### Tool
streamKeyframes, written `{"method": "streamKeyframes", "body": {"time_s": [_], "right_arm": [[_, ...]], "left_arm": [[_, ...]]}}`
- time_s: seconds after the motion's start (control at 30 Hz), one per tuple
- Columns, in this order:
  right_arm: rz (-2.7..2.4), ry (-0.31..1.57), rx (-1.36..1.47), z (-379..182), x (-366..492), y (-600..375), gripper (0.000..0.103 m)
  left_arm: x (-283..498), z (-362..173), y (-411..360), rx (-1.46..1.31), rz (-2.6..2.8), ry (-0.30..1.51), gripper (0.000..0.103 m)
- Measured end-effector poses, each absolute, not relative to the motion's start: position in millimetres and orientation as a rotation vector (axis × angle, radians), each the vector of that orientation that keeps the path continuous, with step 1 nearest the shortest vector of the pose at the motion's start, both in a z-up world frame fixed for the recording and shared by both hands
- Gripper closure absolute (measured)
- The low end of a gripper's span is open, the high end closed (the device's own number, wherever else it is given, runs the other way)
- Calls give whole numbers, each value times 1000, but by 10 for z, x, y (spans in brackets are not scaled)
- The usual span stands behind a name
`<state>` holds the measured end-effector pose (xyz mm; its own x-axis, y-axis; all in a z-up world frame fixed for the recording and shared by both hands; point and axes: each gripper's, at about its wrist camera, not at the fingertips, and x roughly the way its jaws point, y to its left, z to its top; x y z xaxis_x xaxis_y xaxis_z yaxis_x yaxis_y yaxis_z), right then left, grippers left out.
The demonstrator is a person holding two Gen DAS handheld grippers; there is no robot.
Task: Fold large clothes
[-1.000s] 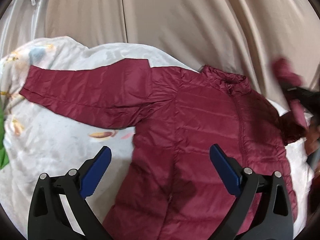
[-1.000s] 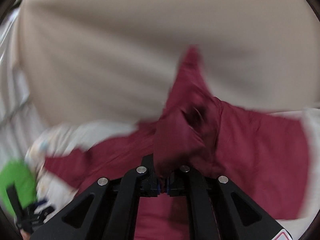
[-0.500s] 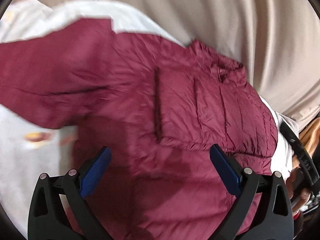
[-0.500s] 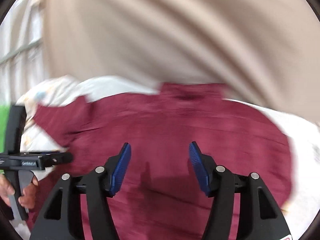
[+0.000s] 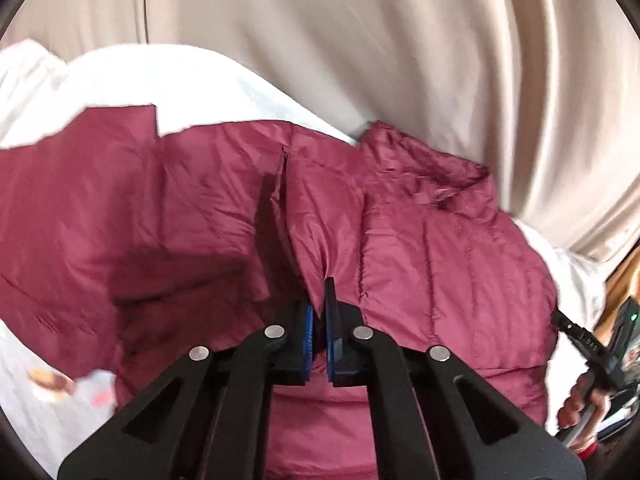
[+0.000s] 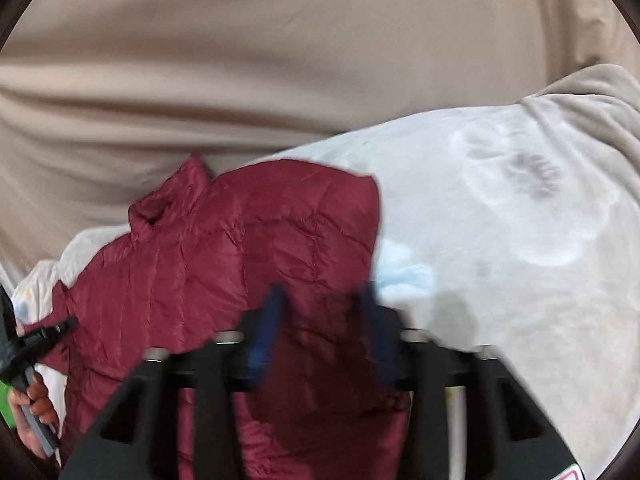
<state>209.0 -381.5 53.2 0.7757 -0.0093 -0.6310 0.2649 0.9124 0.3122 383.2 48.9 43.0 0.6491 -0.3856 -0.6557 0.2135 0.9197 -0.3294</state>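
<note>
The maroon quilted puffer jacket [image 5: 420, 248] lay spread front-up on the white bed cover [image 5: 208, 88], its collar toward the beige curtain [image 5: 360, 40] behind the bed. The right sleeve appeared already laid across the chest, while the left sleeve stretched out away from the collar over the cover, so the job stood at the sleeve-folding step.

The left gripper [image 5: 318, 332] had just been closing, and its jaws stood pressed together on a raised edge of jacket fabric below the collar, a thin pinch of cloth caught between the blue pads [image 5: 307, 336]. The right gripper [image 6: 320, 332] sat over the jacket's right flank, on the far side from the collar; its jaws had been closing too, with a bulge of maroon fabric between the blurred fingers. The blur left it unclear whether those pads truly pressed on the cloth.

The next move probably called for both pinches to be secure, then for a lift and a carry of that side across the midline toward the collar's axis. The slippery, puffy shell would likely slide out of a shallow grip, so a deeper bite seemed wise.
</note>
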Motion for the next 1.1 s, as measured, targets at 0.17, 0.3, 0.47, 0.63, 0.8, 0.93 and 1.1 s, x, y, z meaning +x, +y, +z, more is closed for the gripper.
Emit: {"method": "streamKeyframes", "body": {"time_s": [0.17, 0.3, 0.47, 0.63, 0.8, 0.93, 1.1], "right_arm": [[-189, 698, 380, 294, 2213, -3852, 100], [-209, 706, 439, 240, 2229, -3964, 100], [-254, 563, 325, 683, 1880, -3737, 99], [-131, 757, 210, 392, 1985, -3478, 101], [-363, 792, 250, 168, 1897, -4015, 98], [-271, 699, 372, 508, 1908, -4101, 94], [-156, 629, 330, 838, 2380, -3760, 74]], "left_arm": [[3899, 47, 547, -200, -332, 839, 99], [3845, -10, 514, -177, -337, 806, 99], [3826, -44, 436, -141, -316, 777, 98], [3766, -27, 419, -109, -298, 760, 98], [3771, -51, 413, -107, -304, 759, 96], [3773, -28, 391, -103, -299, 754, 96], [3773, 7, 425, -124, -309, 756, 96]]}}
